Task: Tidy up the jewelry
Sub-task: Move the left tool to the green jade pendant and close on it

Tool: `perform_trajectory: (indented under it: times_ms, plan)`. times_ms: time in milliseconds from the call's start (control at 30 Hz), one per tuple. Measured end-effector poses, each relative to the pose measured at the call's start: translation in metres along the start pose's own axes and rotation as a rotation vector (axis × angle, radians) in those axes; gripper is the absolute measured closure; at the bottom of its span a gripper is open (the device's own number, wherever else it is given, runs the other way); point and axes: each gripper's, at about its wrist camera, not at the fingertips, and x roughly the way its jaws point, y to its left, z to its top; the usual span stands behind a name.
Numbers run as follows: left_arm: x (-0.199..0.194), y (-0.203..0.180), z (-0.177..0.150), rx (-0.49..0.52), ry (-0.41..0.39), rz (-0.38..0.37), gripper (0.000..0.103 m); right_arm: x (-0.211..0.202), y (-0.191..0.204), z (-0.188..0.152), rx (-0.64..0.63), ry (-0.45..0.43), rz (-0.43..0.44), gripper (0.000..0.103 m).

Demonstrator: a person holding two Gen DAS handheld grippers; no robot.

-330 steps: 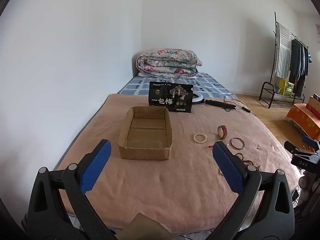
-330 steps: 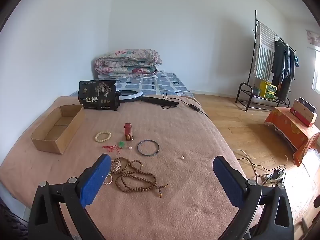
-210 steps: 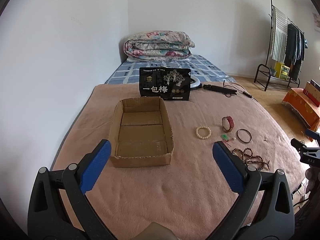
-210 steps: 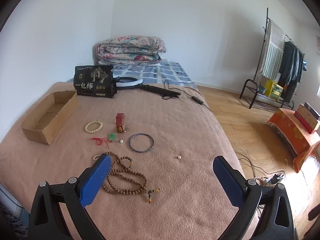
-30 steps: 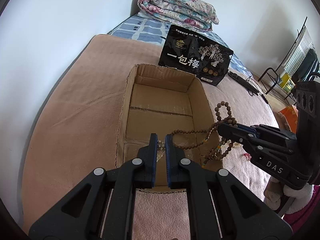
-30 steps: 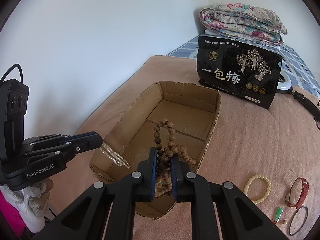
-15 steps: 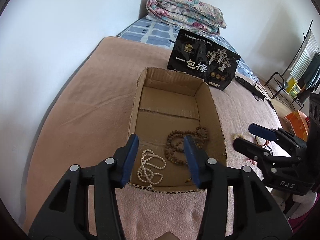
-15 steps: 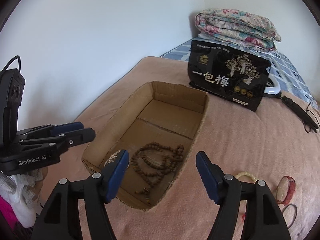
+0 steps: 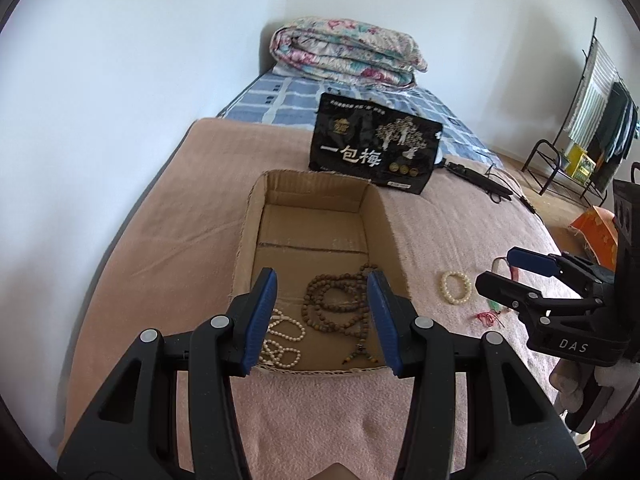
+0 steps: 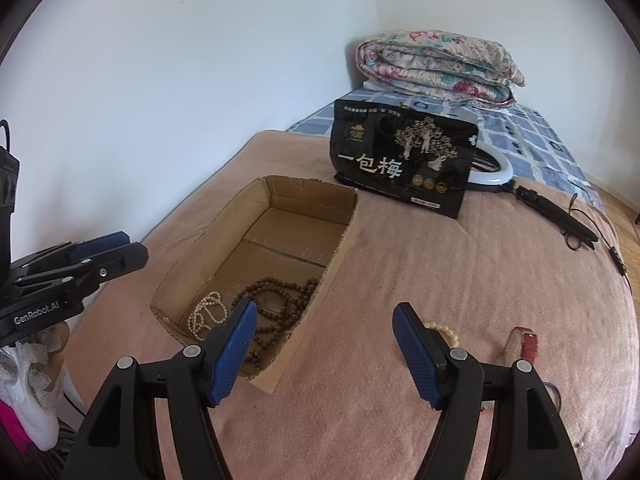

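Note:
An open cardboard box (image 9: 256,216) sits on the pink blanket; it also shows in the right wrist view (image 10: 344,240). In it lie a brown bead necklace (image 9: 336,300) (image 10: 280,292) and a white bead strand (image 9: 284,336) (image 10: 206,314). My left gripper (image 9: 322,316) is open and empty above the box's near end. My right gripper (image 10: 324,352) is open and empty over the box's right wall, and it shows at the right in the left wrist view (image 9: 504,268). A cream bead bracelet (image 9: 455,287) (image 10: 442,330), a red band (image 10: 524,346) and a red-and-green charm (image 9: 490,314) lie on the blanket.
A black printed bag (image 9: 376,152) stands behind the box. A ring light with its cable (image 10: 496,176) lies behind the bag. A folded floral quilt (image 9: 344,52) sits at the bed's head. A clothes rack (image 9: 592,92) stands at the far right.
Both grippers have opened wider and drawn back from the box. The brown necklace and white strand, let go half a second ago, lie still in the box.

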Motion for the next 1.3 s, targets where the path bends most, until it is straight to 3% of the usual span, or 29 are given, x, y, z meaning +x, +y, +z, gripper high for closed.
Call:
perform_trajectory:
  times_ms: [400,533,667,733,1067,1300]
  plan:
    - [-0.028,-0.062,-0.001,0.12,-0.094,-0.043,0.056,-0.05,-0.043,-0.026,0.057,-0.046,-0.136,0.007]
    - [-0.028,-0.08,-0.001,0.145,-0.102,-0.064,0.054,-0.064,-0.06,-0.033,0.074,-0.05,-0.177,0.006]
    - [-0.026,-0.099,-0.003,0.177,-0.109,-0.085,0.037,-0.079,-0.077,-0.042,0.086,-0.059,-0.232,0.003]
    - [-0.022,-0.108,-0.004,0.191,-0.112,-0.093,0.036,-0.087,-0.084,-0.048,0.085,-0.075,-0.266,0.0]
    - [0.009,-0.138,-0.007,0.205,-0.034,-0.154,0.036,-0.109,-0.136,-0.08,0.106,-0.077,-0.371,0.0]
    - [0.032,-0.158,-0.013,0.219,0.025,-0.192,0.037,-0.119,-0.188,-0.101,0.195,-0.066,-0.416,0.0]
